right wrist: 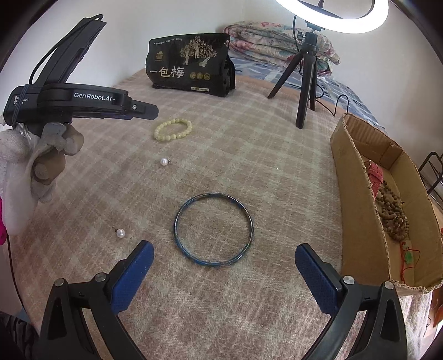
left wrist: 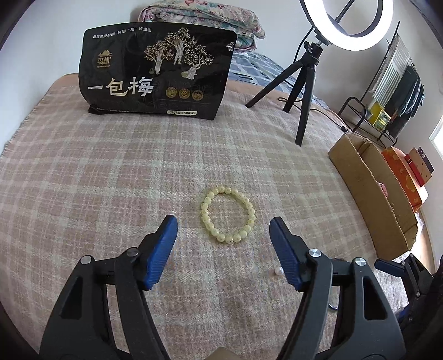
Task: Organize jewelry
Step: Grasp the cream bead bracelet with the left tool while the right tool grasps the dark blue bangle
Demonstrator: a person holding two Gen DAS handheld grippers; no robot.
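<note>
Right gripper (right wrist: pixel 224 272) nearest, blue pads spread wide apart, holding nothing. Just beyond its tips, a thin dark blue bangle (right wrist: pixel 213 229) flat on the plaid blanket (right wrist: pixel 249 155), lying between the two pads but touching neither. Left of the bangle, one small pearl earring (right wrist: pixel 120 233); farther back and left of the bangle, a second pearl earring (right wrist: pixel 164 161).

Left gripper (left wrist: pixel 223 250) likewise spread open and empty, hovering over the blanket. Pale yellow bead bracelet (left wrist: pixel 227 214) flat just past its tips, closer to the pad on the right side of the view, clear of both. From the right wrist view, the bracelet well behind the bangle, with the left gripper's black body and a gloved hand (right wrist: pixel 41 163) to the bangle's upper left.

Right of the bangle, an open cardboard box (right wrist: pixel 357 199) at the blanket's edge, with brown wooden beads (right wrist: pixel 393 218), a red strap (right wrist: pixel 375 177) and a small green pendant on red cord (right wrist: pixel 408 259) inside.

Farther back, beyond the bracelet, a black snack bag (right wrist: pixel 191 65) standing upright, with a black tripod (right wrist: pixel 304 80) carrying a lit ring light (right wrist: pixel 332 16) behind and right of the bangle. Folded floral quilt (right wrist: pixel 277 38) farthest back, against the wall.
</note>
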